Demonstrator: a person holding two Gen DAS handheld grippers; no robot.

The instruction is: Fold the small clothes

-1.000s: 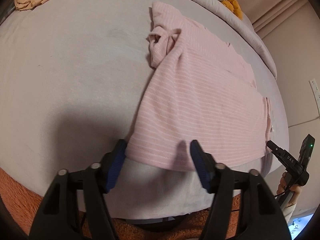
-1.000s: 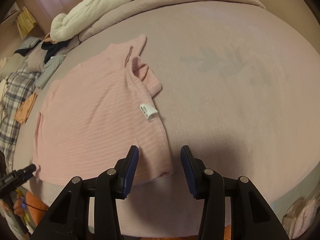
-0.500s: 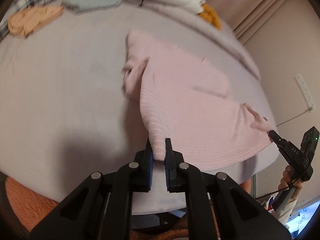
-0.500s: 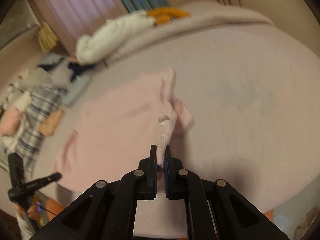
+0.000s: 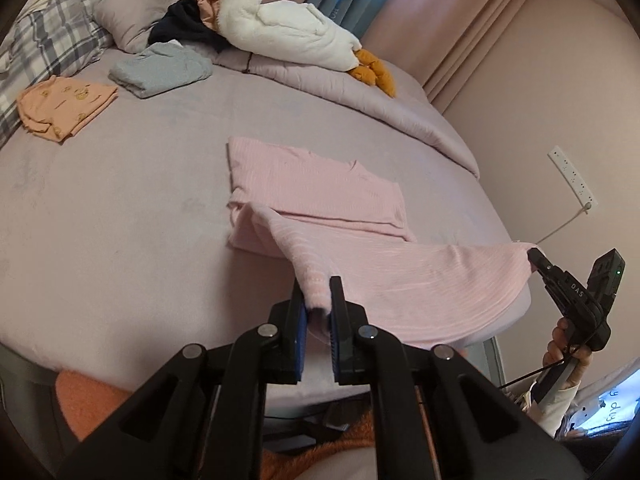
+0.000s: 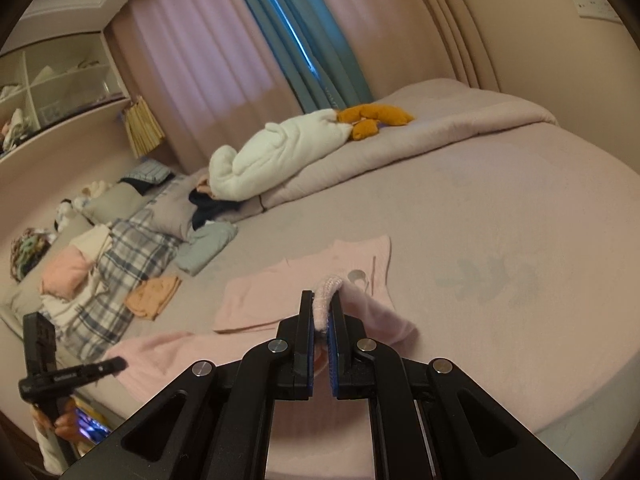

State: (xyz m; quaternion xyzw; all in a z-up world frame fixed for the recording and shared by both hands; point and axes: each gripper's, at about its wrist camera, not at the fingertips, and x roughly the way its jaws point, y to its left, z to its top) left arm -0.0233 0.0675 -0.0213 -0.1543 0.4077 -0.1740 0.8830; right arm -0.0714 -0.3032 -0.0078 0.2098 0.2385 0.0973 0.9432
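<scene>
A pink striped shirt (image 5: pixel 316 184) lies on the lilac bed (image 5: pixel 120 208), its upper part flat and its lower hem lifted off the sheet. My left gripper (image 5: pixel 317 286) is shut on one hem corner, which bunches between the blue pads. My right gripper (image 6: pixel 322 296) is shut on the other hem corner of the shirt (image 6: pixel 256 300). In the left wrist view the right gripper (image 5: pixel 534 256) shows at the far right, with the hem stretched taut between the two. In the right wrist view the left gripper (image 6: pixel 118 364) shows at the lower left.
A peach garment (image 5: pixel 64 104) and a folded grey garment (image 5: pixel 160 66) lie at the far left of the bed. A white plush goose (image 5: pixel 288 36) rests on a rolled duvet (image 5: pixel 360 96). A plaid pillow (image 5: pixel 36 44), wall socket (image 5: pixel 572 178) and shelf (image 6: pixel 52 80) border the bed.
Both grippers closed on the hem corners and rose. The hem came up off the bed and stretched between them, and both views tilted up toward the far side of the room.
</scene>
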